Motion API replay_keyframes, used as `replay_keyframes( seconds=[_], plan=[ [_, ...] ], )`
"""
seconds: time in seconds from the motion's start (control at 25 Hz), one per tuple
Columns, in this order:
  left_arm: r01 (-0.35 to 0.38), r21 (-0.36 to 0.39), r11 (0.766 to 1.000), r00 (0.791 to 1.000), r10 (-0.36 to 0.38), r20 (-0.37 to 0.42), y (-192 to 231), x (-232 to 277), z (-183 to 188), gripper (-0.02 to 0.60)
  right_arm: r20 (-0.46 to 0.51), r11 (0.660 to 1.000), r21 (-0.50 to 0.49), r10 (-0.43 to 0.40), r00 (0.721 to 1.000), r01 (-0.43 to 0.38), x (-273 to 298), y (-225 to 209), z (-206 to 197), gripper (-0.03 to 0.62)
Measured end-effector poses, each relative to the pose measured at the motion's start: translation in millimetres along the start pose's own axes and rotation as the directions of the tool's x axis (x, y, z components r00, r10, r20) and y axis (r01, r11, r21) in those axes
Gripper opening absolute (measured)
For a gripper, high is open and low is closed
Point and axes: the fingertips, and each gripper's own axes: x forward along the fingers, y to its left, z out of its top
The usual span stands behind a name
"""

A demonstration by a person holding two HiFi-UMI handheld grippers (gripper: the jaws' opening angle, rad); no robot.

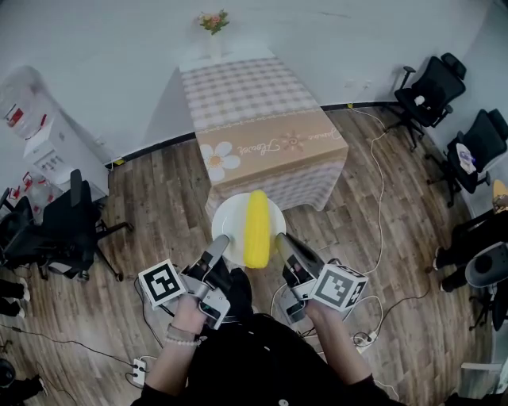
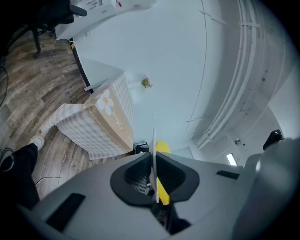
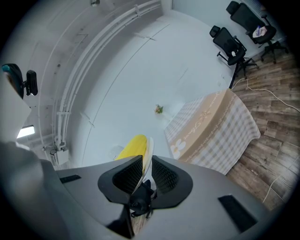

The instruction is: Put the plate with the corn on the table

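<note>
A white plate [image 1: 226, 218] carrying a yellow corn cob [image 1: 256, 227] hangs in the air in front of the table [image 1: 262, 127], which wears a checked cloth with a tan flower band. My left gripper [image 1: 221, 246] is shut on the plate's left rim, my right gripper [image 1: 281, 242] on its right rim. In the left gripper view the plate's edge [image 2: 153, 154] stands thin between the dark pads, the corn [image 2: 161, 187] behind it. In the right gripper view the plate's rim [image 3: 146, 161] is pinched the same way, with the corn [image 3: 132, 146] on its left.
A small vase of flowers [image 1: 213, 24] stands at the table's far edge against the white wall. Black office chairs [image 1: 432, 91] sit at the right and another chair [image 1: 63, 230] at the left. A water dispenser [image 1: 48, 143] stands left. Cables [image 1: 379, 190] lie on the wooden floor.
</note>
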Motion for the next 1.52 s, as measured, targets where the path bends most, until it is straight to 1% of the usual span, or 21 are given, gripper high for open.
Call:
replay_keyframes(
  seconds=[0.36, 0.6, 0.84, 1.08, 1.32, 1.52],
  plan=[
    [0.006, 0.006, 1.000, 1.000, -0.006, -0.021, 2.0, 35.5, 17.7, 0.028, 0.010, 1.000, -0.003, -0.021, 1.000, 0.021, 20.4, -15.1, 26.1, 0.091],
    [0.011, 0.015, 1.000, 0.999, -0.010, -0.039, 2.0, 61.1, 38.3, 0.028, 0.015, 0.999, -0.011, -0.038, 0.999, 0.038, 42.3, -23.7, 44.8, 0.091],
    [-0.001, 0.010, 1.000, 0.998, 0.002, -0.056, 4.5, 86.5, 54.7, 0.028, 0.020, 0.999, 0.002, -0.053, 0.998, 0.053, 61.4, -34.5, 62.4, 0.090],
    [-0.012, 0.008, 1.000, 0.997, 0.013, -0.080, 7.0, 119.1, 87.9, 0.028, 0.025, 0.997, 0.017, -0.079, 0.997, 0.079, 96.9, -44.9, 85.4, 0.089],
    [0.002, 0.025, 1.000, 0.996, 0.000, -0.092, 9.6, 133.2, 91.8, 0.028, 0.036, 0.997, 0.011, -0.082, 0.996, 0.082, 103.2, -54.2, 92.7, 0.089],
    [-0.004, 0.025, 1.000, 0.995, 0.006, -0.097, 8.7, 162.3, 115.1, 0.027, 0.028, 0.996, 0.012, -0.090, 0.996, 0.090, 129.7, -62.8, 116.5, 0.087]
  ],
)
